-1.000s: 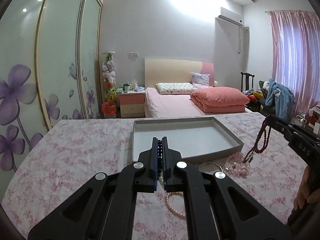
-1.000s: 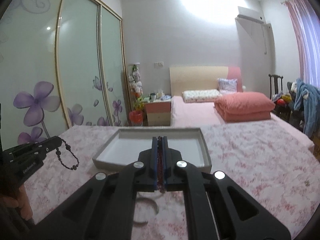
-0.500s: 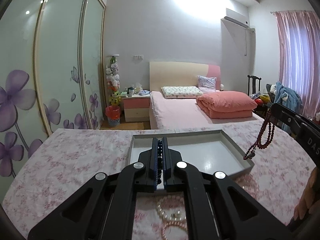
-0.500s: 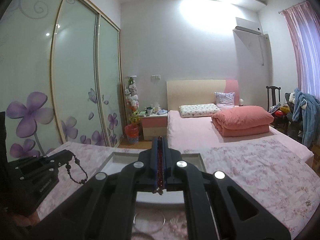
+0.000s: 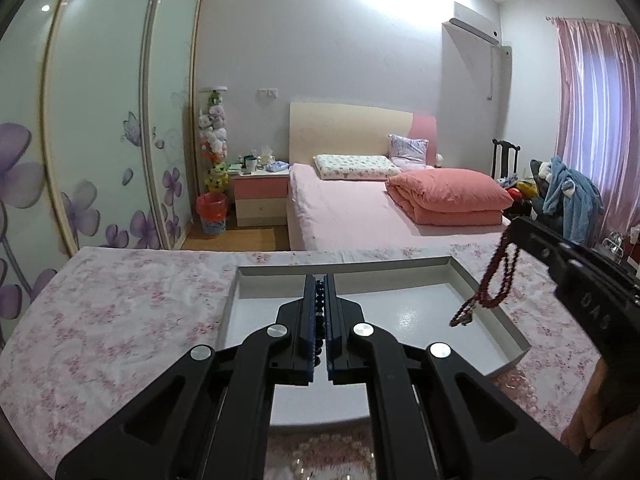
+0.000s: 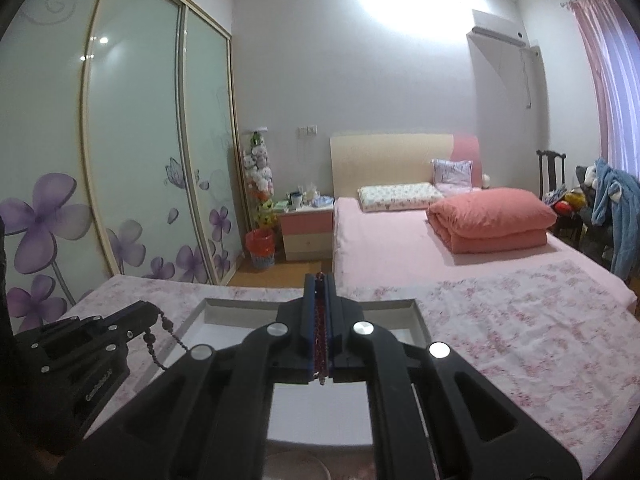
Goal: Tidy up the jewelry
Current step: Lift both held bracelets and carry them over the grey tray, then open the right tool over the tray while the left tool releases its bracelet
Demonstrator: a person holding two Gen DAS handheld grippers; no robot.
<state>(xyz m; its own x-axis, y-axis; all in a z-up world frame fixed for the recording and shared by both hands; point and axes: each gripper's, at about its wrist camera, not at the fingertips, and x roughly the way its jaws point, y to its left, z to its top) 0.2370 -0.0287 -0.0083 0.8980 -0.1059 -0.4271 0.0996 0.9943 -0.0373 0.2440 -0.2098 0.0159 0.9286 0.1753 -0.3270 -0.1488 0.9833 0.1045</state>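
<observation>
A shallow grey tray [image 5: 496, 304] with a white floor sits on the floral tablecloth; it also shows in the right wrist view [image 6: 418, 312]. My left gripper [image 5: 319, 280] is shut on a dark blue bead bracelet [image 5: 319, 308] and hovers over the tray's near left part. My right gripper [image 6: 319, 280] is shut on a dark red bead necklace [image 6: 320, 332]. In the left wrist view that necklace [image 5: 494, 288] dangles from the right gripper [image 5: 516, 226] over the tray's right side. In the right wrist view the blue bracelet [image 6: 160, 340] hangs from the left gripper [image 6: 144, 312].
Pale pink beads [image 5: 516, 388] lie on the cloth by the tray's near right corner, and pearls [image 5: 316, 452] lie below the left gripper. A thin ring bangle [image 6: 296, 464] lies near the tray's front. A bed [image 5: 360, 216] stands beyond the table.
Both grippers have moved forward over the tray, each still holding its beads. The loose jewelry on the cloth has slid toward the bottom of both views.
</observation>
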